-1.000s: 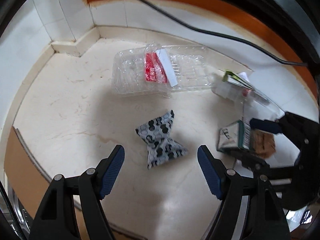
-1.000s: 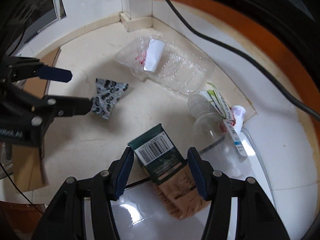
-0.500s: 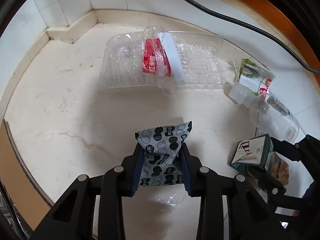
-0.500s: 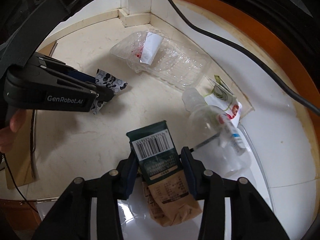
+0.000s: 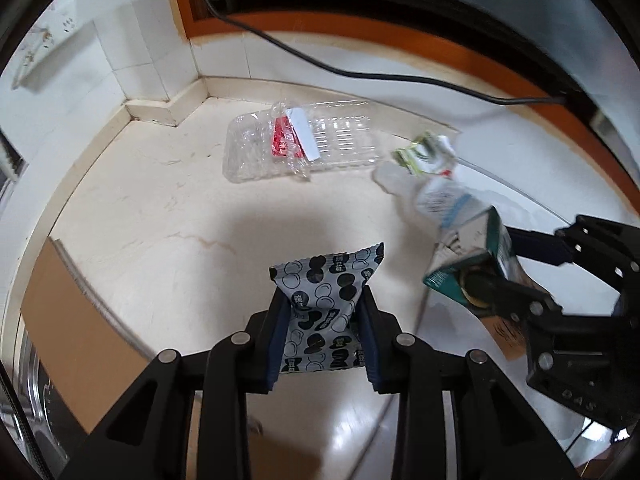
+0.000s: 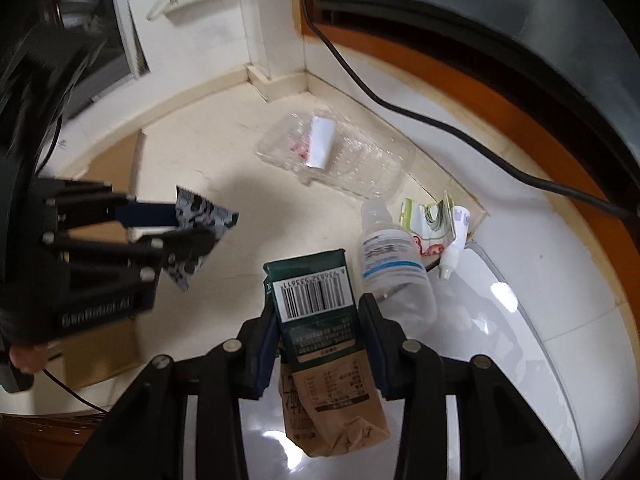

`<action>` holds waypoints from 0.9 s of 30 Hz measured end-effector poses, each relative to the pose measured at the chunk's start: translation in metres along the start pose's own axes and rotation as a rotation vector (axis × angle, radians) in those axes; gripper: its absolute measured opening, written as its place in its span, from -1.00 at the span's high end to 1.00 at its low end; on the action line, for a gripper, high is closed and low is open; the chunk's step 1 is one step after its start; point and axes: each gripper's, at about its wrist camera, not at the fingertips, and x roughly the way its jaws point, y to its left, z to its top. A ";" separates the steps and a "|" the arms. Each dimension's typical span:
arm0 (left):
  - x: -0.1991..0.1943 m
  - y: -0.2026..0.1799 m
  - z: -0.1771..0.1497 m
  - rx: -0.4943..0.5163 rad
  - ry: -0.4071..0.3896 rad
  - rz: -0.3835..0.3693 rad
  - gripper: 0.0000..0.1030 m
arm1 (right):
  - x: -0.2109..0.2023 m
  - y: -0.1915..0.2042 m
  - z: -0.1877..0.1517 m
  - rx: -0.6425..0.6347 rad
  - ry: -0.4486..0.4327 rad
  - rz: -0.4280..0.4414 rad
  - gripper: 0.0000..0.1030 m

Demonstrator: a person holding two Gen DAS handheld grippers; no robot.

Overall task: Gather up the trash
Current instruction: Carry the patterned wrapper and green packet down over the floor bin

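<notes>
On the left, my left gripper [image 5: 322, 330] pinches the spotted wrapper [image 5: 326, 300], lifted clear of the floor. On the right, my right gripper [image 6: 320, 340] clamps the green carton [image 6: 320, 320]. I judge two pieces collected; the clear tray [image 5: 304, 144] far off, the bottle [image 6: 394, 268] and crumpled packets [image 6: 430, 222] remain.

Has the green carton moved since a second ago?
Yes. The green carton, then flat beside the bottle, now hangs clamped in the right gripper, lifted off the floor.
</notes>
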 end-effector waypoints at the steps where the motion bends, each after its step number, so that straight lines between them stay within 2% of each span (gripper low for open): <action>1: -0.007 0.000 -0.004 0.000 -0.006 0.000 0.40 | -0.006 0.003 -0.002 0.000 -0.006 0.006 0.25; 12: -0.103 -0.035 -0.081 0.019 -0.095 0.001 0.40 | -0.083 0.042 -0.049 -0.009 -0.074 0.083 0.25; 20: -0.148 -0.058 -0.141 0.027 -0.127 -0.010 0.40 | -0.122 0.074 -0.095 -0.031 -0.085 0.138 0.25; 27: -0.164 -0.064 -0.181 0.009 -0.114 -0.002 0.40 | -0.136 0.094 -0.128 -0.030 -0.073 0.170 0.25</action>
